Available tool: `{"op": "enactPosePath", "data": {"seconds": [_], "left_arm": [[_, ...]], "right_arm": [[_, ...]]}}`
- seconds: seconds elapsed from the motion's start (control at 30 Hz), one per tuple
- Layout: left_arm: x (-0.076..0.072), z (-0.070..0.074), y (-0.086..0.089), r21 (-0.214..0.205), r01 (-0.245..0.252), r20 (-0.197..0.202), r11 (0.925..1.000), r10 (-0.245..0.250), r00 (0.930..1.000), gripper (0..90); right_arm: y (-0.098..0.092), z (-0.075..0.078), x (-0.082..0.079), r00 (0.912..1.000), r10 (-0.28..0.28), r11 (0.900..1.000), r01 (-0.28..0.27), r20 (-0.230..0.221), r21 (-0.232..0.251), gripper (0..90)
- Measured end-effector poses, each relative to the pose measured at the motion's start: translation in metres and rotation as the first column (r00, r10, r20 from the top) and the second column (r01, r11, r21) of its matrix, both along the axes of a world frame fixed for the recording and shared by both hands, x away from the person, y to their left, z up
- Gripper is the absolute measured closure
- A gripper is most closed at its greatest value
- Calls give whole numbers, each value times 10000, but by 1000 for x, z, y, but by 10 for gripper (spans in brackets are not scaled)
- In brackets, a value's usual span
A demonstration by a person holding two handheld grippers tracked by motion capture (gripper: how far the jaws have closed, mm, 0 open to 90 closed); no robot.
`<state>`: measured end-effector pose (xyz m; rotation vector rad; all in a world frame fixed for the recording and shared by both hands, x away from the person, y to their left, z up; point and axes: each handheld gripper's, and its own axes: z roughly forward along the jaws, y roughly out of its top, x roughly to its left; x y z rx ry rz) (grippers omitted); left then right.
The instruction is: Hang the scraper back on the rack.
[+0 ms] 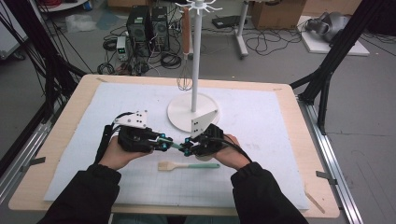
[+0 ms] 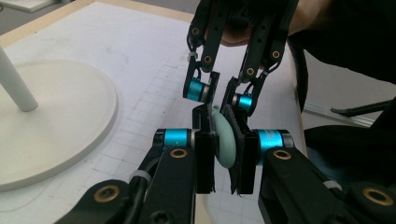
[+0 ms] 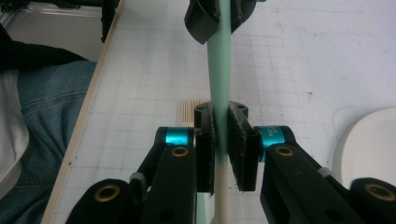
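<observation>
Looking down from the high view, I cannot make out much of the mint-green utensil (image 1: pixel 173 145) that I hold, since only a short stretch of it shows between my two tools and my hands cover the rest. My left gripper (image 1: pixel 164 143) has its jaws pinched tight on one end of that utensil, and in the left gripper view the rounded green tip (image 2: pixel 224 140) sits squeezed between my pads, its length hidden behind them. My right gripper (image 1: pixel 186 149) is likewise clamped on the same piece, and in the right gripper view the green handle (image 3: pixel 219 84) runs straight up between my jaws to the other gripper, cut off by the top edge. So it hangs above the white mat (image 1: pixel 116 107), borne at both ends. Just in front of my hands on the mat lies one brush (image 1: pixel 187 165) with a green handle and pale bristles. Beyond them stands one white stand (image 1: pixel 194 112) on its round base, and one whisk (image 1: pixel 185 77) hangs from it, its wires hard to tell from the floor cables. Two grippers, one held utensil.
</observation>
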<state>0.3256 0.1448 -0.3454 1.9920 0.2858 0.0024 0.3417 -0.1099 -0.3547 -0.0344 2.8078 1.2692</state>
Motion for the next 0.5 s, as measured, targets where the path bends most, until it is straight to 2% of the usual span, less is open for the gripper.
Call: {"op": "enactPosePath", "data": {"seconds": [0.1, 0.17, 0.27, 0.37, 0.5], "left_arm": [[-1, 1, 1, -217, 85, -45, 9997, -86, 10000, 784], [-1, 3, 4, -222, -184, 23, 9996, 185, 9998, 653], [-2, 5, 10, -263, -457, 144, 9986, 461, 9988, 599], [-4, 5, 18, -349, -773, 172, 9964, 780, 9968, 563], [-7, 2, 28, -360, -1225, 253, 9918, 1234, 9920, 496]], "right_arm": [[0, -1, 0, 9998, 79, 9999, -77, -167, 73, 842], [-2, -1, 0, 9998, -41, 9997, 46, -214, 219, 843], [-9, -2, 3, 9982, -350, 9976, 378, -481, 573, 843], [-19, -2, 8, 9947, -664, 9912, 748, -787, 1088, 843], [-29, 1, 11, 9905, -988, 9814, 1129, -956, 1551, 843]]}}
